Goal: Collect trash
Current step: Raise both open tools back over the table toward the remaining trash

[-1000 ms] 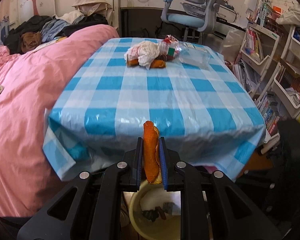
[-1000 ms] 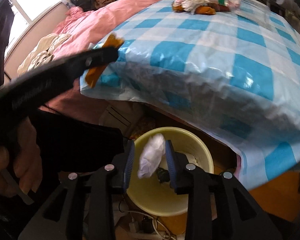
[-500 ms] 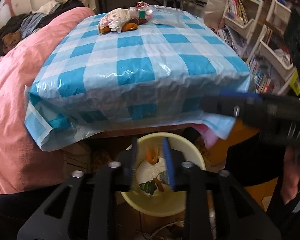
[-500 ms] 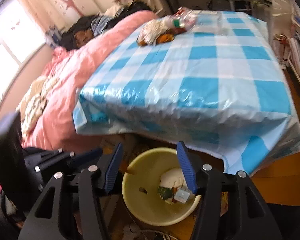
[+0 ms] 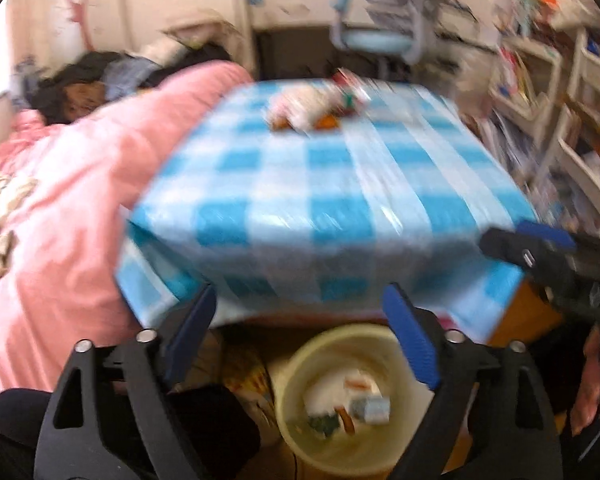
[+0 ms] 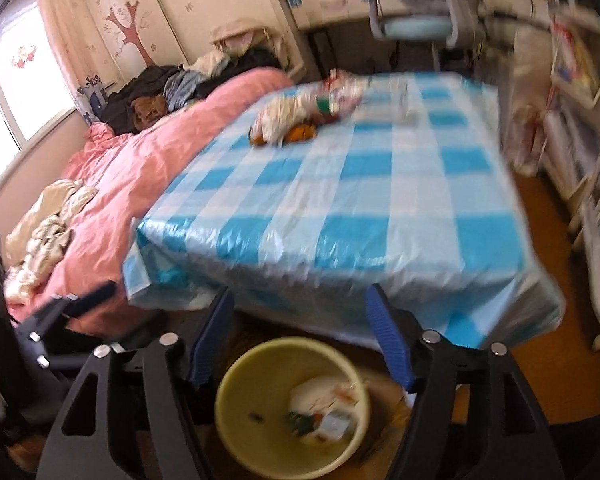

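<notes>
Both grippers have let go of their scraps, and the orange peel and the white tissue now lie in the yellow bin (image 5: 296,364) at the bottom middle. The left gripper (image 5: 300,344) and right gripper (image 6: 300,338) hang over it, jaws spread wide and holding nothing. More trash (image 6: 300,120) sits on the checked table (image 6: 380,208), upper middle.

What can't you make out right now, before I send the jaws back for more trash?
- Trash pile on the table: motion blur in both views, single items unclear.
- Bin contents: blurred, partly behind its rim.
- Bin's near edge: cut off by the frame bottom in both views.
</notes>
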`<act>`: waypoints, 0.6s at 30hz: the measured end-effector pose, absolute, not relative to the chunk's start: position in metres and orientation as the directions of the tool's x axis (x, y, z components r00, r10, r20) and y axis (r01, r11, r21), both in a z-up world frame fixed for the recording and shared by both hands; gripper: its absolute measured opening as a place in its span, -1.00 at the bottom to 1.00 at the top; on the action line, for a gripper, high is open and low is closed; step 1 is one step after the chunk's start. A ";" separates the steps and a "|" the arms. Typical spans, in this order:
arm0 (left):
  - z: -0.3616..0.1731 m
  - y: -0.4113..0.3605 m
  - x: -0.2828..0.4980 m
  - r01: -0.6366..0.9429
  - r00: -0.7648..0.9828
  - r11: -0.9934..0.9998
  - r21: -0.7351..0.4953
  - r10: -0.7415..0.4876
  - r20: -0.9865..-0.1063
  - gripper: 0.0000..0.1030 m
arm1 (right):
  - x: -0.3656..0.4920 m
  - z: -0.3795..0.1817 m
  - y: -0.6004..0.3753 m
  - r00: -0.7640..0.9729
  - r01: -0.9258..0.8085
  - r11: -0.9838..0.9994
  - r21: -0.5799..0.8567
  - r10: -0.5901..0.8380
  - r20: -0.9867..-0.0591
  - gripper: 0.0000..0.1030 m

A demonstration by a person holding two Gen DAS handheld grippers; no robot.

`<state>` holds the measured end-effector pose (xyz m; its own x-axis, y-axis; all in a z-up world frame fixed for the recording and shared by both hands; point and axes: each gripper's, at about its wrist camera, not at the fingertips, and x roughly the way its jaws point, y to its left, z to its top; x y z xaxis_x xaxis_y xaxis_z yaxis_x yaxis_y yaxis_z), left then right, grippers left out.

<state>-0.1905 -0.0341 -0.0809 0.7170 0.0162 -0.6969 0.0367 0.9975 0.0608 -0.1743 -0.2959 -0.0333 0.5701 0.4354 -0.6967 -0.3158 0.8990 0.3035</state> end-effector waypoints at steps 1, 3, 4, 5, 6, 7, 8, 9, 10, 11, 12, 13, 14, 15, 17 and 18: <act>-0.077 -0.031 -0.189 0.015 0.728 0.998 0.054 0.026 -0.685 0.68 | -0.176 -0.030 -0.295 0.594 -0.319 0.905 0.280 0.421 -0.685 0.38; -0.070 -0.020 -0.183 -0.035 0.743 0.999 0.031 0.046 -0.668 0.69 | -0.180 -0.024 -0.292 0.643 -0.325 0.917 0.230 0.392 -0.657 0.46; -0.068 -0.015 -0.180 -0.059 0.746 0.998 0.017 0.056 -0.664 0.69 | -0.182 -0.021 -0.290 0.667 -0.329 0.922 0.206 0.381 -0.640 0.48; -0.066 -0.012 -0.177 -0.072 0.746 0.997 0.011 0.062 -0.663 0.69 | -0.183 -0.018 -0.288 0.683 -0.333 0.923 0.190 0.376 -0.626 0.50; -0.064 -0.008 -0.175 -0.092 0.749 0.996 0.005 0.073 -0.659 0.69 | -0.183 -0.018 -0.287 0.692 -0.335 0.925 0.182 0.372 -0.619 0.51; -0.063 -0.005 -0.174 -0.105 0.751 0.995 0.003 0.081 -0.655 0.70 | -0.183 -0.016 -0.286 0.704 -0.338 0.926 0.169 0.368 -0.607 0.52; -0.060 -0.002 -0.171 -0.121 0.755 0.993 0.003 0.094 -0.649 0.70 | -0.183 -0.015 -0.284 0.715 -0.343 0.926 0.158 0.366 -0.595 0.53; -0.060 -0.001 -0.169 -0.128 0.756 0.992 0.003 0.100 -0.646 0.70 | -0.184 -0.014 -0.283 0.722 -0.347 0.926 0.151 0.366 -0.587 0.54; -0.059 0.001 -0.168 -0.135 0.758 0.991 0.006 0.107 -0.644 0.70 | -0.184 -0.014 -0.281 0.730 -0.353 0.925 0.141 0.366 -0.577 0.56; -0.057 0.002 -0.166 -0.144 0.760 0.990 0.012 0.118 -0.639 0.70 | -0.184 -0.013 -0.279 0.737 -0.357 0.925 0.130 0.365 -0.569 0.57; -0.056 0.003 -0.164 -0.152 0.762 0.988 0.016 0.128 -0.634 0.71 | -0.182 -0.013 -0.277 0.740 -0.360 0.924 0.125 0.365 -0.565 0.58; -0.055 0.004 -0.163 -0.156 0.764 0.988 0.017 0.132 -0.631 0.71 | -0.182 -0.013 -0.275 0.741 -0.364 0.923 0.123 0.368 -0.563 0.58; -0.053 0.005 -0.160 -0.163 0.767 0.987 0.016 0.136 -0.627 0.72 | -0.181 -0.013 -0.274 0.741 -0.368 0.922 0.123 0.370 -0.560 0.59; -0.052 0.006 -0.159 -0.167 0.768 0.986 0.015 0.139 -0.625 0.72 | -0.180 -0.014 -0.273 0.743 -0.370 0.921 0.120 0.371 -0.557 0.59; -0.050 0.009 -0.156 -0.179 0.773 0.984 0.013 0.148 -0.617 0.72 | -0.178 -0.014 -0.270 0.744 -0.371 0.921 0.120 0.372 -0.555 0.59; -0.049 0.010 -0.155 -0.184 0.775 0.983 0.010 0.151 -0.614 0.72 | -0.177 -0.015 -0.269 0.744 -0.371 0.920 0.121 0.373 -0.555 0.59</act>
<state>-0.1548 0.0099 -0.0485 0.7746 0.1513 -0.6141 -0.1840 0.9829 0.0101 -0.1773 -0.2687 -0.0147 0.7435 0.3732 -0.5549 -0.3714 0.9205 0.1213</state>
